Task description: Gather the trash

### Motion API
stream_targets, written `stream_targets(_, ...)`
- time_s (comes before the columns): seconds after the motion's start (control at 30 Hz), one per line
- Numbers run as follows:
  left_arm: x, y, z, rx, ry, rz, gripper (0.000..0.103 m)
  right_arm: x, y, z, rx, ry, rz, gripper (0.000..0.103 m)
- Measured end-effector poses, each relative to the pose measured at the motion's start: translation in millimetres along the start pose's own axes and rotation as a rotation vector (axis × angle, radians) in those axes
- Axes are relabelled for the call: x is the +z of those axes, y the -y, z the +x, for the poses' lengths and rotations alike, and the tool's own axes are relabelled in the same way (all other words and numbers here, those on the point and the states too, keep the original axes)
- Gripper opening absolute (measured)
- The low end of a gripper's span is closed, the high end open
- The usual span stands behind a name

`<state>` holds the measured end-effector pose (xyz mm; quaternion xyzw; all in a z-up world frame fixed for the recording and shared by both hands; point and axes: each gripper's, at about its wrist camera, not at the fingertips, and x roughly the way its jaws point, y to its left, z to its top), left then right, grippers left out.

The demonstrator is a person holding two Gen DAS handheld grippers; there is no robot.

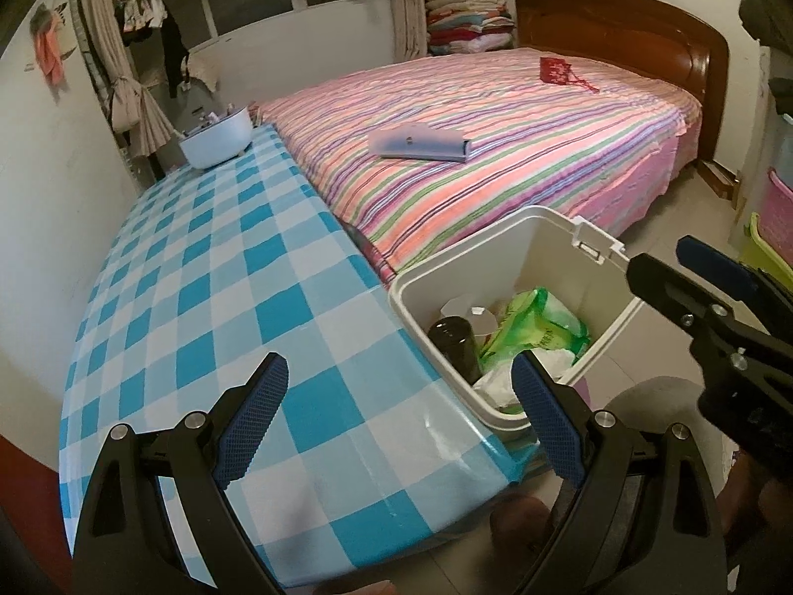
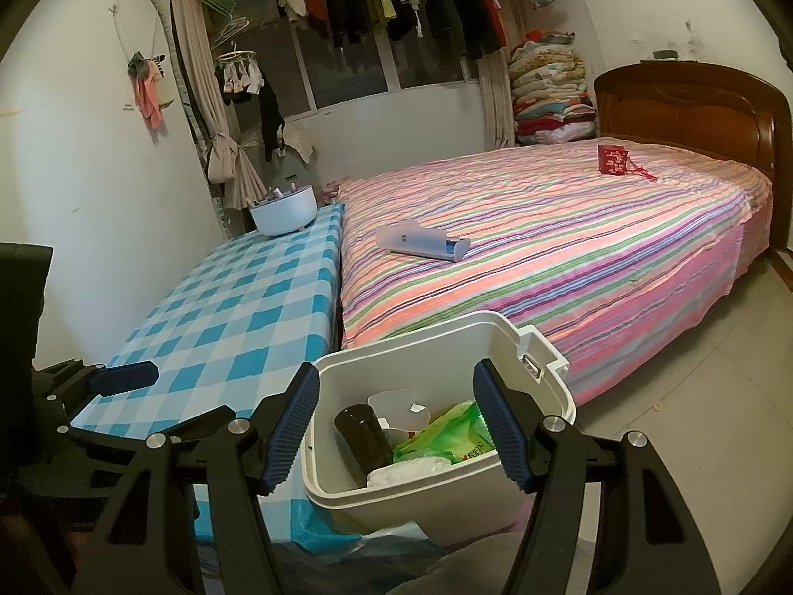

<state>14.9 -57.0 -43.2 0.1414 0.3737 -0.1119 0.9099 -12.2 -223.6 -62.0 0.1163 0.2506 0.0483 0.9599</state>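
Both grippers, left gripper [image 1: 399, 424] and right gripper [image 2: 394, 429], hover with jaws apart and empty over the loaded bin [image 2: 545, 396], parked beside the checked worktop [image 1: 198, 272] for easy drops.

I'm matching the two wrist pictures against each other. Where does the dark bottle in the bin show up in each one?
Left wrist: dark bottle low, right of centre, at the white bin's left side.
Right wrist: dark bottle low, just left of centre, again at the bin's left.
Shared landmark: green bag beside it.
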Motion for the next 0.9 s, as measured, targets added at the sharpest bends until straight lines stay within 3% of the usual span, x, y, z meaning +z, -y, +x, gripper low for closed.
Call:
stream_targets(0.33, 3.8, 21.8, -10.8, -0.080, 0.068, 0.045, 0.090, -1.8, 8.4, -3.5, -0.011, 0.007, 0.017, 0.063)
stream_targets(0.57, 2.0, 20.8, -13.5, -0.047, 0.090, 0.047, 0.090, -1.8, 11.6, -7.2, -0.018, 0.023, 0.026, 0.063)
stream_targets(0.9, -3.2, 15.1, -2.6, -0.013, 0.044, 0.018, 0.090, 1.7, 20.0, -12.0, -0.037, 0.044, 0.037, 0.063)
